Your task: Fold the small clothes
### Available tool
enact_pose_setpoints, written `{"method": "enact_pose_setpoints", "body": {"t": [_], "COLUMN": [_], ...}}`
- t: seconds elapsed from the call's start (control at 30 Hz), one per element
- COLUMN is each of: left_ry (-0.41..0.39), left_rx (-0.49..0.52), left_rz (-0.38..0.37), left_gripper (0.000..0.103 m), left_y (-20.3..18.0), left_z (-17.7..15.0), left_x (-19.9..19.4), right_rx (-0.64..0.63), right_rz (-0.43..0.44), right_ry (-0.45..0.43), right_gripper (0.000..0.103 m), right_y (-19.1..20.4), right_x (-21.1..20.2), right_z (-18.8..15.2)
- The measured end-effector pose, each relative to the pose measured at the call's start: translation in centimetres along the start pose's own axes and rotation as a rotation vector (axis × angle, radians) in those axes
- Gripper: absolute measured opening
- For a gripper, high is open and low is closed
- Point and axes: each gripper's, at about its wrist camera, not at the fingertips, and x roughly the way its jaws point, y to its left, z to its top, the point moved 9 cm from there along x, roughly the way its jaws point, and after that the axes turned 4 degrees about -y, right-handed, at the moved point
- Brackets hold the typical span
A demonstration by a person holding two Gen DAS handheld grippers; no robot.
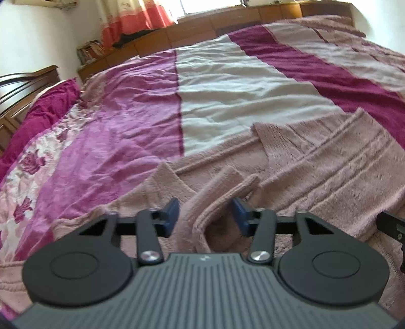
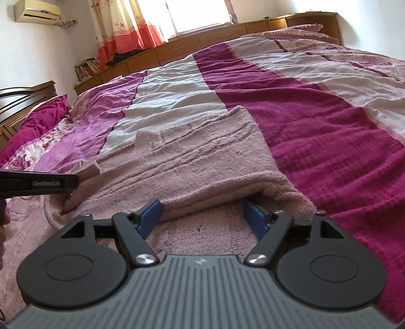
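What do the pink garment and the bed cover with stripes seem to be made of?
Pink garment: seemingly soft fleece or terry knit, matte; fuzzy nap and raised ribbed lines show. Bed cover: woven cloth, probably cotton, matte; the magenta stripe shows a waffle-like texture, the white one fine creases.

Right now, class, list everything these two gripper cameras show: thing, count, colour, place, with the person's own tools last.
Knitted garment: one, dusty pink, spread on the near part of the bed, its near edge folded over.
Bedspread: one, magenta, pink and white stripes, covering the bed.
Pillow: one, magenta, at the left by the headboard.
Headboard: one, brown wood, far left.
Low cabinets: one row, brown wood, along the far wall under the window.
Curtain: one, cream and orange-red, by the window.
Air conditioner: one, cream, high on the left wall.
Books: a few, mixed colours, on the cabinet's left end.
Left gripper: one, black with blue pads, a garment fold between them.
Right gripper: one, same colours, open at the garment's folded edge.
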Motion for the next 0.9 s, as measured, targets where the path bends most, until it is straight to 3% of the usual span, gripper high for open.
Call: {"method": "enact_pose_setpoints", "body": {"t": [0.07,0.13,0.43,0.7,0.77,0.9], "left_ry": [0.007,0.011,-0.049,0.025,0.061,0.119], "left_rx": [0.013,0.018,-0.143,-0.312,-0.338,-0.367], "left_rz": [-0.015,-0.021,0.027,0.070,0.068,0.107], "left_gripper": [0.031,0.010,0.010,0.012,0.017,0.039], "left_y": [-0.4,-0.7,3.1,8.0,8.5,9.5], "left_z": [-0.1,-0.2,0.4,-2.6,-3.9,-6.0], "left_x": [0.4,0.7,-1.6,-3.0,-3.3,-3.8], "right_rx": [-0.006,-0.013,-0.023,-0.032,-0.035,-0.037], "right_rz": [0.001,0.002,0.009,0.008,0.007,0.007], "right_ry": [-0.002,-0.002,-0.002,-0.002,-0.002,-0.002], "right_gripper": [0.082,0.083,0.086,0.087,0.087,0.087], "right_y": [0.1,0.2,0.3,0.3,0.3,0.3], "right_x": [0.1,0.1,0.3,0.4,0.4,0.4], "right_z": [-0.1,-0.2,-0.2,-0.3,-0.3,-0.4]}}
